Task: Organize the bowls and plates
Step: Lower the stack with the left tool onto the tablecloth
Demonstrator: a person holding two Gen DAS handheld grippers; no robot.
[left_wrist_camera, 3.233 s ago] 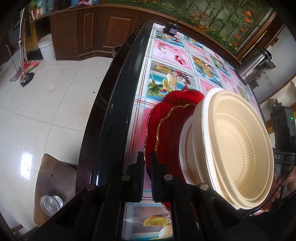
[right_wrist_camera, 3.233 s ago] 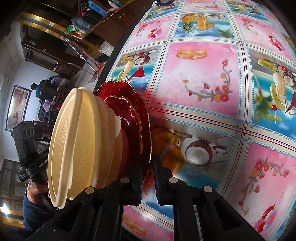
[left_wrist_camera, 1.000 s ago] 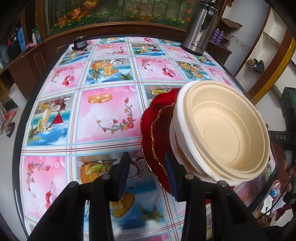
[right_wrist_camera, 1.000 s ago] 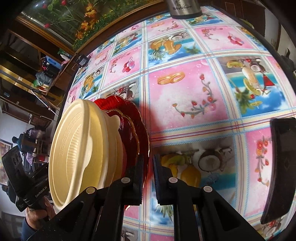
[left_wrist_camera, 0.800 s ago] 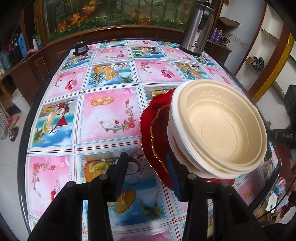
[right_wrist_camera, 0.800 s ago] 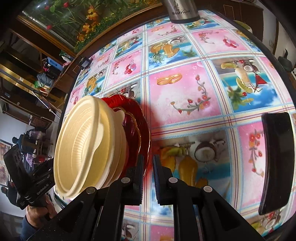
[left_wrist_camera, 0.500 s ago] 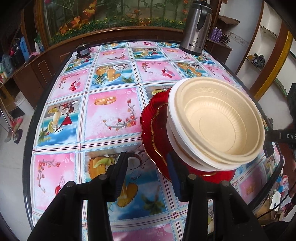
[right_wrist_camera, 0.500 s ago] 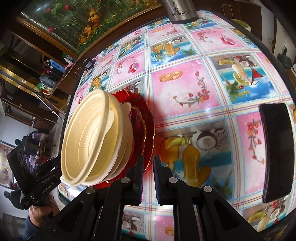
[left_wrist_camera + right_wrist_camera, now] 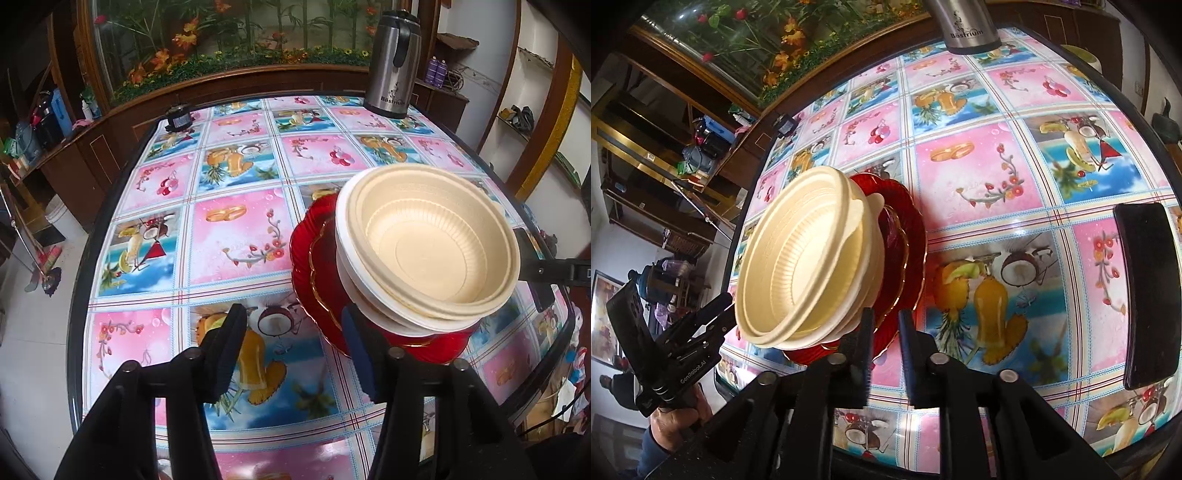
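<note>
Stack of dishes sits on the table (image 9: 236, 229) near its right edge in the left wrist view: cream bowls (image 9: 436, 243) nested one in another, resting on two red plates (image 9: 314, 266), the smaller gold-rimmed plate on the larger scalloped one. Top bowl is empty, ribbed inside. Same stack in the right wrist view, bowls (image 9: 809, 258) on red plates (image 9: 905, 240), at the left near part of the table.

Left gripper (image 9: 291, 347): jaws have just been opening, wide gap, nothing between them; right finger sits just beside the plate rim, contact unclear. Right gripper (image 9: 884, 343): jaws have just been opening, narrow gap now, red plate edge showing in the gap; can't tell if the pads still press on it.

Steel thermos jug (image 9: 391, 62) at the far right of the table, reads "Bastrium". Small dark object (image 9: 179, 118) at the far left, not identifiable. Black phone (image 9: 1148, 291) lies flat on the right. The other gripper body, held in a hand (image 9: 679, 417), reads "GenRobot.AI". Tablecloth has pink and blue fruit squares.
</note>
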